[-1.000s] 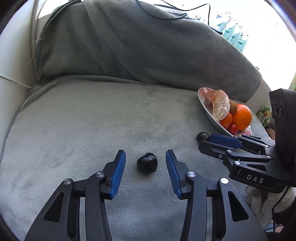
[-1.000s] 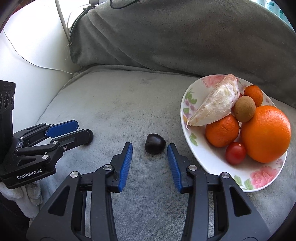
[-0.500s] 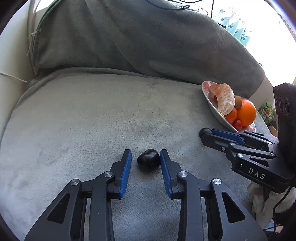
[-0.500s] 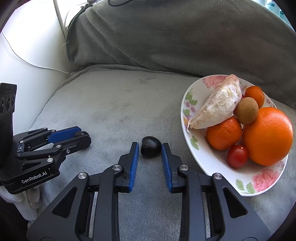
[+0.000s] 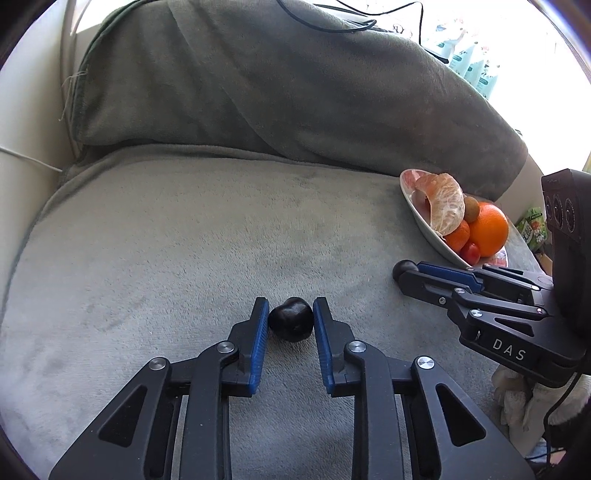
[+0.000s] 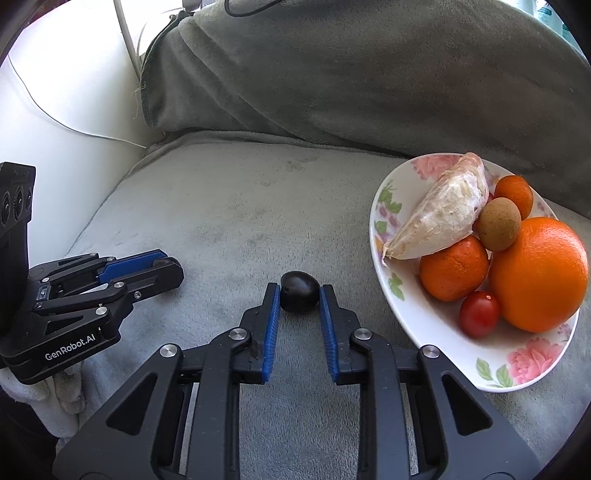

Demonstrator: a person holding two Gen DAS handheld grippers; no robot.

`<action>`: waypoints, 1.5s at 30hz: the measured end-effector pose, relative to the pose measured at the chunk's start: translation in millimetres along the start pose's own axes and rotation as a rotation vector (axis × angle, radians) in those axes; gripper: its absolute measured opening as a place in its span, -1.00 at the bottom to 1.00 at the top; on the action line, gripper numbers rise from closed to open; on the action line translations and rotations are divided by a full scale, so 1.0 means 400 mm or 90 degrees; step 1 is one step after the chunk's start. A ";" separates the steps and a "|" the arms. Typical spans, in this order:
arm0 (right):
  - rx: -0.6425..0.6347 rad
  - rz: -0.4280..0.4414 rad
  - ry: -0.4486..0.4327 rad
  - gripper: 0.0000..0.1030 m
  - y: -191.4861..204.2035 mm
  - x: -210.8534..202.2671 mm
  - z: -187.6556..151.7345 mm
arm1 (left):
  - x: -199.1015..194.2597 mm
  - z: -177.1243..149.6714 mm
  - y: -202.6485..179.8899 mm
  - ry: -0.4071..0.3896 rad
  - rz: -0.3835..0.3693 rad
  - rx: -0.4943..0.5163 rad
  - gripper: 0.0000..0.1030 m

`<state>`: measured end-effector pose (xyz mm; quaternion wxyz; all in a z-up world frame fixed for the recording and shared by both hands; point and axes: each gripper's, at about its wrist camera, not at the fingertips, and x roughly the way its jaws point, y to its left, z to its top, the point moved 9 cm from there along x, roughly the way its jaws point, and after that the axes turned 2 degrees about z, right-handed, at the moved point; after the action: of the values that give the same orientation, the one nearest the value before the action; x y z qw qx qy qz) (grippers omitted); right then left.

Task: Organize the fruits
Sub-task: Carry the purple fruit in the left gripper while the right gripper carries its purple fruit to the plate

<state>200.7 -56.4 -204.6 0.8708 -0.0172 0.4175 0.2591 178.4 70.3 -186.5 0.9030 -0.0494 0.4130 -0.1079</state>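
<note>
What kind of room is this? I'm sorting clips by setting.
Probably a home living room: a sofa seat under grey plush covers, its back cushion, and a floral plate of fruit.

This is a home, most likely a living room, seen from a seat by a bright window. A sofa (image 5: 207, 229) with pale upholstery is draped in a soft grey-green fleece blanket (image 6: 369, 81) covering both its seat cushion and its backrest, and a flower-patterned china plate (image 6: 517, 369) of fruit rests directly on the blanket rather than on a table. Thin cables (image 5: 332, 22) trail over the top of the backrest, and a row of teal-and-white bottles (image 5: 469, 55) stands in the glare of the window behind it.
</note>
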 end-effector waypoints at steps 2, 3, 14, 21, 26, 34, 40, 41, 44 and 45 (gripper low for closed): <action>0.001 0.005 -0.004 -0.56 0.002 -0.007 0.000 | -0.008 0.002 0.002 -0.004 0.001 -0.001 -0.56; 0.001 0.008 -0.005 -0.56 0.002 -0.012 -0.001 | -0.012 0.002 0.002 -0.006 0.000 -0.002 -0.56; -0.004 0.035 -0.032 -0.56 0.010 -0.075 0.002 | -0.054 0.019 -0.040 -0.033 0.005 0.004 -0.56; 0.000 0.052 -0.051 -0.56 0.005 -0.127 0.010 | -0.073 0.033 -0.071 -0.047 -0.002 0.012 -0.56; 0.002 0.058 -0.071 -0.56 -0.011 -0.173 0.024 | -0.082 0.043 -0.109 -0.057 -0.012 0.020 -0.56; 0.004 0.042 -0.105 -0.56 -0.076 -0.247 0.043 | -0.073 0.073 -0.191 -0.065 -0.036 0.041 -0.56; 0.023 0.024 -0.120 -0.56 -0.158 -0.279 0.059 | -0.058 0.093 -0.259 -0.068 -0.057 0.062 -0.56; 0.026 0.021 -0.121 -0.56 -0.172 -0.284 0.061 | -0.057 0.097 -0.268 -0.068 -0.061 0.065 -0.56; 0.037 0.010 -0.126 -0.56 -0.214 -0.292 0.069 | -0.050 0.108 -0.303 -0.069 -0.071 0.075 -0.56; 0.041 0.005 -0.128 -0.56 -0.229 -0.295 0.070 | -0.048 0.113 -0.314 -0.070 -0.074 0.078 -0.56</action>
<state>202.4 -180.3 -116.5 0.9071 0.0385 0.3365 0.2497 181.2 -47.4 -120.3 0.9178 -0.0236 0.3518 -0.1826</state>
